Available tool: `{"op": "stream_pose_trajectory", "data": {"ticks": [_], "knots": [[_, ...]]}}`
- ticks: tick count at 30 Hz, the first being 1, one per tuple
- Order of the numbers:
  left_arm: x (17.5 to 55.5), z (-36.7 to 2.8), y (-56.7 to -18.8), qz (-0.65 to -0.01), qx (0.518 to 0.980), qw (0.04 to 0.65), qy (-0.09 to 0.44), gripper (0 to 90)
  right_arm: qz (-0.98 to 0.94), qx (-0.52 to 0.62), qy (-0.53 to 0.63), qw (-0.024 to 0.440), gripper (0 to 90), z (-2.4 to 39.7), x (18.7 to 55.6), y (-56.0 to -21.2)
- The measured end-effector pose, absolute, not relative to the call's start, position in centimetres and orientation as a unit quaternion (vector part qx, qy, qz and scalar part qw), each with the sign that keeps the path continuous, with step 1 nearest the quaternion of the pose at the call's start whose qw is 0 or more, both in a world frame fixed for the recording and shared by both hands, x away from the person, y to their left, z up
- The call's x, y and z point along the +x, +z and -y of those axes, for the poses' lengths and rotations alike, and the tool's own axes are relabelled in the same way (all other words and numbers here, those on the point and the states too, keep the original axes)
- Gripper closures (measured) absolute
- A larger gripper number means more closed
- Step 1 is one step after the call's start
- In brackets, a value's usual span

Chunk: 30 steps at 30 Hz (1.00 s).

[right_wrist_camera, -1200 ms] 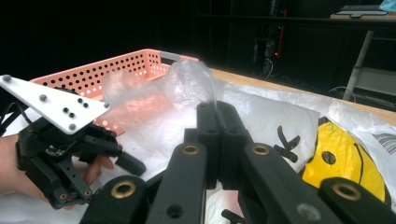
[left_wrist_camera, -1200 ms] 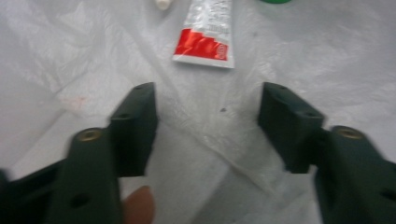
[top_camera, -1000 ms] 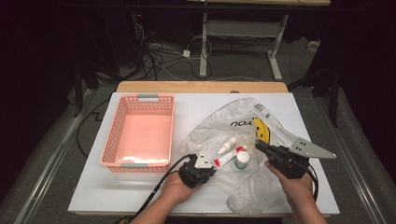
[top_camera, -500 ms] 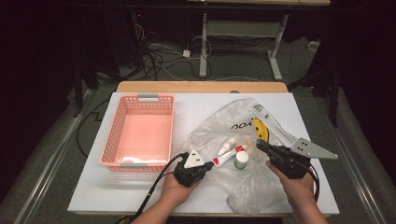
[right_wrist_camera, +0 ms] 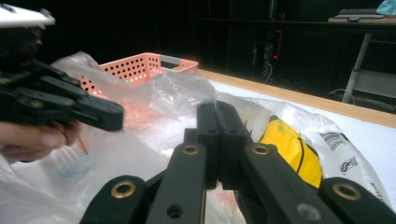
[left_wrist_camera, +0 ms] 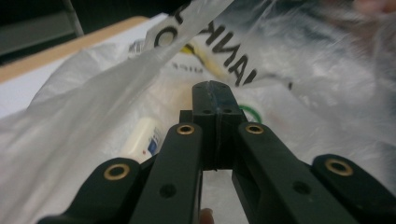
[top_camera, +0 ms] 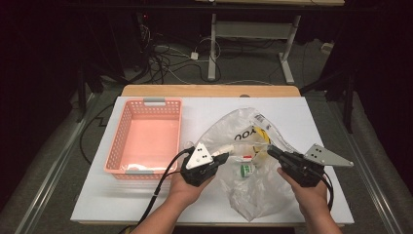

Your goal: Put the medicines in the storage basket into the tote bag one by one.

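Observation:
A clear plastic bag (top_camera: 253, 195) lies crumpled on the white table (top_camera: 160, 204). Through its film show a white tube (top_camera: 233, 147), a green-capped bottle (top_camera: 248, 169) and a yellow item (top_camera: 263, 136). My left gripper (top_camera: 225, 157) is shut on the film at the bag's left side and holds it raised off the table. In the left gripper view its jaws (left_wrist_camera: 215, 91) meet above the tube (left_wrist_camera: 142, 137). My right gripper (top_camera: 269, 150) is shut on the film at the right side. In its own view the right gripper (right_wrist_camera: 217, 109) has crumpled film rising from its tip, beside the yellow item (right_wrist_camera: 285, 140).
A pink perforated basket (top_camera: 113, 151) stands on the table left of the bag, seemingly empty. Bare white table lies behind the bag and along the front edge. Cables trail from both grippers toward the person. Beyond the table are a dark floor and desk legs.
My left gripper has risen off the table, lifting the left side of the bag with it. The right gripper has kept still.

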<state>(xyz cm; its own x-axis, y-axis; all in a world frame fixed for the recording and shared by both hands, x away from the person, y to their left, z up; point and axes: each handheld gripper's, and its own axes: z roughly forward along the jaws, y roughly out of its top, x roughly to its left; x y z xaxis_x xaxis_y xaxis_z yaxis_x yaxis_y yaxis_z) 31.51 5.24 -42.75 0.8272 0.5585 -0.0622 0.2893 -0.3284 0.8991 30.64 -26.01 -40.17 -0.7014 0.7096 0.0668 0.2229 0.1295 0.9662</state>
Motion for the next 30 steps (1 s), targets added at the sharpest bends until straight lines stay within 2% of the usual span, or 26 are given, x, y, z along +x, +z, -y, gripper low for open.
{"op": "stream_pose_trajectory", "data": {"ticks": [7, 10, 13, 15, 16, 17, 18, 19, 20, 24, 30], "knots": [[31.5, -5.2, -44.4, -0.28, 0.815, 0.492, 0.12, 87.9, -0.721, 0.326, 0.574, 0.21, 90.0, 26.1, 30.7, -40.3], [31.2, -5.6, -44.9, -0.287, 0.819, 0.487, 0.099, 58.5, -0.722, 0.325, 0.573, 0.209, 90.0, 26.0, 30.7, -40.3], [30.2, -5.7, -45.4, -0.285, 0.833, 0.459, 0.12, 29.5, -0.724, 0.323, 0.572, 0.209, 90.0, 25.9, 30.7, -40.3], [30.0, -5.7, -46.1, -0.298, 0.84, 0.432, 0.134, 16.3, -0.725, 0.322, 0.572, 0.209, 90.0, 25.8, 30.7, -40.3], [30.2, -5.8, -46.5, -0.305, 0.841, 0.428, 0.13, 14.3, -0.725, 0.321, 0.572, 0.208, 90.0, 25.8, 30.7, -40.3], [30.3, -5.8, -46.9, -0.309, 0.841, 0.427, 0.125, 15.2, -0.725, 0.322, 0.572, 0.209, 90.0, 25.7, 30.7, -40.3], [30.5, -5.9, -47.1, -0.303, 0.842, 0.431, 0.116, 23.3, -0.726, 0.322, 0.571, 0.208, 90.0, 25.7, 30.7, -40.3], [30.6, -5.7, -47.3, -0.299, 0.842, 0.434, 0.116, 34.9, -0.726, 0.321, 0.571, 0.207, 90.0, 25.7, 30.7, -40.3], [30.6, -5.5, -47.5, -0.303, 0.84, 0.434, 0.122, 41.5, -0.727, 0.32, 0.571, 0.207, 90.0, 25.6, 30.7, -40.3], [31.0, -5.2, -48.1, -0.309, 0.825, 0.453, 0.139, 86.5, -0.725, 0.323, 0.571, 0.208, 90.0, 25.8, 30.7, -40.4], [30.8, -5.3, -48.1, -0.32, 0.794, 0.493, 0.155, 88.4, -0.724, 0.325, 0.572, 0.21, 90.0, 25.9, 30.6, -40.4]]}}
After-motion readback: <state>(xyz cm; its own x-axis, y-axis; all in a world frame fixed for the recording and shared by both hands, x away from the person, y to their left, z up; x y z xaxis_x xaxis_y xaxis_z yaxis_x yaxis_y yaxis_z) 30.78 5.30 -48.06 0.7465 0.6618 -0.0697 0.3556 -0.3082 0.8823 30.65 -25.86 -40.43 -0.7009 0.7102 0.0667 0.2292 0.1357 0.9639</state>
